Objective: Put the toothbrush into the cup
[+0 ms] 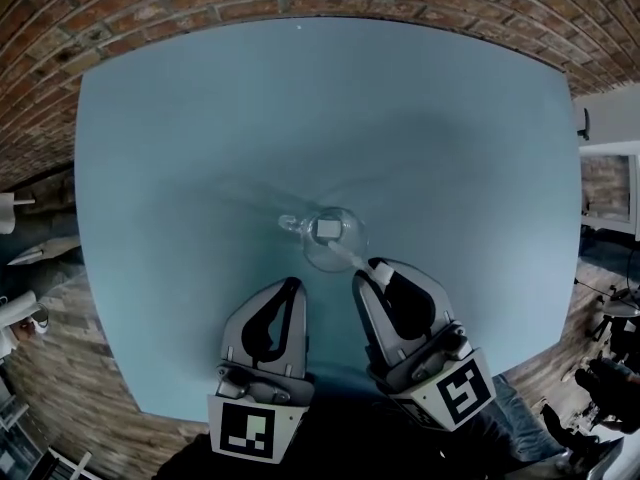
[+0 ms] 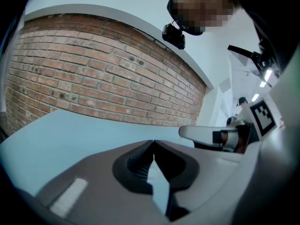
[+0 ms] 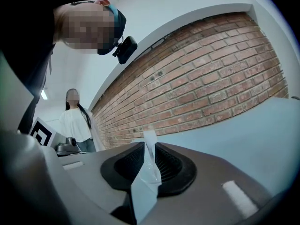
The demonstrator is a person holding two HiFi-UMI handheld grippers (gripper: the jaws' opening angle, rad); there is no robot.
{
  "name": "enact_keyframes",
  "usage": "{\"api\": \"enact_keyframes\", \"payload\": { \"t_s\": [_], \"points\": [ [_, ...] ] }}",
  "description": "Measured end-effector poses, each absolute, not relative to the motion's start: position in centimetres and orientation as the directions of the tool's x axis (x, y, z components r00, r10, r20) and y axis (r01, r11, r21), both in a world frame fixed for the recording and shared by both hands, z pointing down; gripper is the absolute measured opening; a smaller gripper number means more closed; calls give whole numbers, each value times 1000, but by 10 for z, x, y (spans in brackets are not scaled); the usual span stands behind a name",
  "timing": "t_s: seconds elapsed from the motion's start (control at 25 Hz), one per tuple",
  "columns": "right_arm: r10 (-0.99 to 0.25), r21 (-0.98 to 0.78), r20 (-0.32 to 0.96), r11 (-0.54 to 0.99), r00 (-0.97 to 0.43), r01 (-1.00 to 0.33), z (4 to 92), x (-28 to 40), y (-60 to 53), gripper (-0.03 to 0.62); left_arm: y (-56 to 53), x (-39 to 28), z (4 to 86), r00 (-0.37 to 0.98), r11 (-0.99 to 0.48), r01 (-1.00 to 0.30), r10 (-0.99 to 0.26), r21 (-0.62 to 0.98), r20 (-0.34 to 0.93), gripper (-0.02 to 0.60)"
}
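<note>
One toothbrush point(image 1: 348, 255), one clear cup point(image 1: 316, 257), two grippers, one teal table point(image 1: 200, 168).

Toothbrush clear-white, long axis on a slant in the head view: brush head toward 10–11 o'clock, handle end toward 4–5 o'clock. Brush head down inside the cup, shaft leaning across the cup rim at its 4 o'clock side, handle end up off the table. Cup upright on the table, near the table's middle, a bit toward 6 o'clock.

Handle end sits right at the tips of the right gripper point(image 1: 372, 270), which comes in from 5 o'clock of the cup. In the right gripper view, toothbrush point(image 3: 149, 170) stands between the two ribbed pads, sticking up past the tips of the right gripper point(image 3: 149, 146). Jaws spread only a little, pads just beside the handle on both sides, no clear squeeze visible.

Left gripper point(image 1: 295, 284) at 7 o'clock of the cup, near it but apart, not touching toothbrush or cup. In the left gripper view, tips of the left gripper point(image 2: 153, 143) pressed together, nothing between them.

Brick wall point(image 3: 211, 78) behind the table. One other person point(image 3: 75, 123) standing at 9 o'clock in the right gripper view.
</note>
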State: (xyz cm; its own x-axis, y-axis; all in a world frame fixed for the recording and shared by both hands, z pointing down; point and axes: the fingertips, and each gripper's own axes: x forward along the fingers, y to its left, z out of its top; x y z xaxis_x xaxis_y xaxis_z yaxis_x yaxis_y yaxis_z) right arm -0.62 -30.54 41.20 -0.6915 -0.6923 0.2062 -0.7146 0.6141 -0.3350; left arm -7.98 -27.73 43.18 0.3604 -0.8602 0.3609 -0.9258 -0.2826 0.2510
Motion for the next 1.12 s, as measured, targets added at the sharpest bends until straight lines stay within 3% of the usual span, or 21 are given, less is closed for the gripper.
{"api": "enact_keyframes", "payload": {
  "t_s": [0.36,0.84,1.12],
  "points": [
    [-689,-355,200,611,-696,-707,410,-6,-305,158,-277,-76,431,363,-284,-924,-863,258,351,8],
    [-697,-309,150,641,-701,-703,383,3,-289,173,-268,-75,400,343,-289,-935,-887,208,310,8],
    [-721,-287,71,647,-690,-706,347,10,-266,173,-259,-81,356,299,-274,-952,-933,139,203,8]
  ]
}}
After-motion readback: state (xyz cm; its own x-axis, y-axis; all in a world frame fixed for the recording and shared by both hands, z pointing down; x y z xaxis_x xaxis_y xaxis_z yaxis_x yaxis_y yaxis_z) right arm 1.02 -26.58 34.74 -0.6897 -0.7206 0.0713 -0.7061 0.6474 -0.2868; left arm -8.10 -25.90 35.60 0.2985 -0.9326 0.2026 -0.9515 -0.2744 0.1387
